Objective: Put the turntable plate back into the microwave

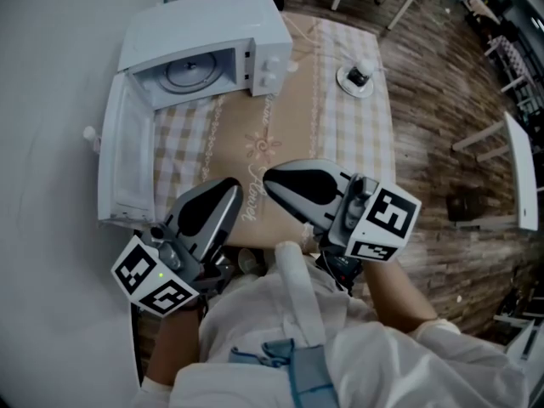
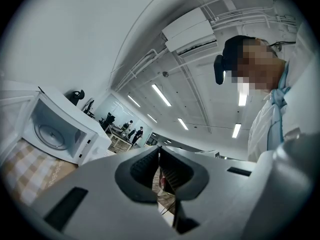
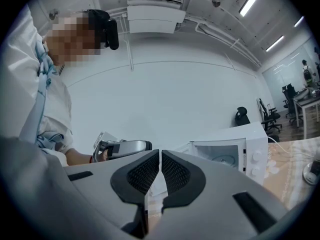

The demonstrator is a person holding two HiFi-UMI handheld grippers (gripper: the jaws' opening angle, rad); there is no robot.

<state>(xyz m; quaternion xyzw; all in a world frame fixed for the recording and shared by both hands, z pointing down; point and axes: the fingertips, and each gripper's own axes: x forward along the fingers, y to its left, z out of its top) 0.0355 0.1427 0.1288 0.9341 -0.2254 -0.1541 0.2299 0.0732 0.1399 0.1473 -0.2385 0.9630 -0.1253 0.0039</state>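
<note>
- Already the turntable plate lies flat inside the microwave, on the floor of its cavity.
- That microwave stands at the far left of the table, with its door swung wide open toward the person.
- Both grippers hang over the table's near edge, well apart from the microwave.
- The left gripper has its 2 jaws pressed together with nothing between them.
- The right gripper is likewise closed and empty, its tip just beside the left one's.
- A small round dish sits at the table's far right.
</note>
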